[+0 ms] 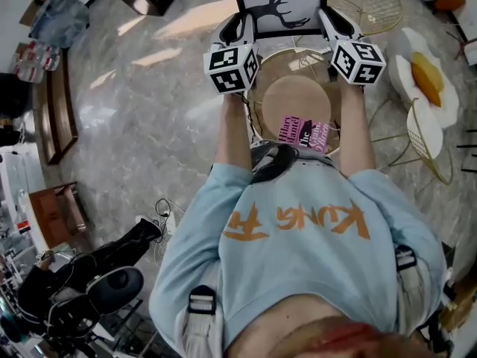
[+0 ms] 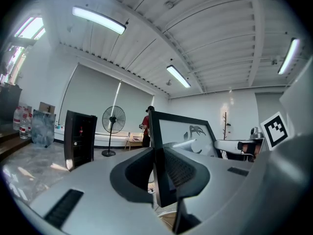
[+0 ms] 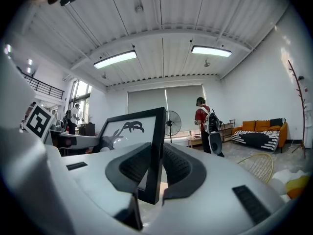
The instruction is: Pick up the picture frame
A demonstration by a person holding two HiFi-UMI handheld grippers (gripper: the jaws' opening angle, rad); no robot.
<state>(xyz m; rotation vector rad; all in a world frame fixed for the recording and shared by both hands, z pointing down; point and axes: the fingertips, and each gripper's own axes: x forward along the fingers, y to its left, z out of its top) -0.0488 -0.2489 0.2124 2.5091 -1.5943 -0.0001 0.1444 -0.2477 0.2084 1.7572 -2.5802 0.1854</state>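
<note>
Black-framed and glazed, the picture frame [image 1: 280, 10] with its dark antlered silhouette on white is held upright in the air between both tools. The left hand-held gripper [image 1: 241, 27] is clenched on the frame's left side bar, and the right hand-held gripper [image 1: 326, 22] is clenched on its right side bar. In each gripper view the ribbed pads press on either face of the black bar.

Below and nearer the person sits a small round wooden surface [image 1: 294, 99] in a gold wire stand. A pink book [image 1: 304, 131] lies flat at its near edge, well apart from the frame. A gold wire chair [image 1: 367, 6] stands just beyond the frame's right corner, and another gold wire piece [image 1: 425, 144] stands to the right of the surface. A white and yellow egg-shaped cushion [image 1: 423, 77] rests there too. The floor [image 1: 149, 88] is polished grey marble.

In the left gripper view a standing fan [image 2: 113, 120] and a dark cabinet [image 2: 79, 137] stand across the room. In the right gripper view a person in a red top [image 3: 203, 122] stands near an orange sofa [image 3: 264, 131].
</note>
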